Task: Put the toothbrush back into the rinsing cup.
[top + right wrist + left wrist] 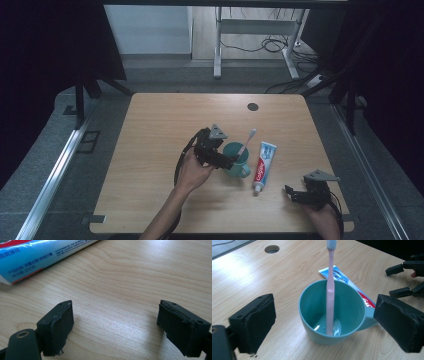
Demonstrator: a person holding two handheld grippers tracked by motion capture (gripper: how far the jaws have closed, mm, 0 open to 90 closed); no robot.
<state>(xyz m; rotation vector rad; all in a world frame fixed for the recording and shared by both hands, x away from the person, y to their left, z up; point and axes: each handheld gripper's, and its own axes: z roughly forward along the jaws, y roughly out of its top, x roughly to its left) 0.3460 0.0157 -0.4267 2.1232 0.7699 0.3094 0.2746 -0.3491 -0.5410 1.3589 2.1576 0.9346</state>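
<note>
A teal mug point(236, 159) point(332, 312) stands upright near the middle of the wooden table point(150, 140), with a pink toothbrush point(246, 142) point(330, 290) leaning inside it, head up. My left gripper point(226, 161) point(324, 322) is just left of the mug, open, its pads on either side of the mug without touching it. A toothpaste tube point(262, 165) point(352, 285) point(32, 255) lies flat to the right of the mug. My right gripper point(292, 194) point(115, 325) rests low near the table's front right corner, open over bare wood, with the tube beyond its jaws.
A round cable hole point(252, 106) point(272, 249) sits in the table's far side. Beyond the far edge stand white desk legs point(218, 45) and loose cables on the floor. Metal rails point(55, 175) run along both sides of the table.
</note>
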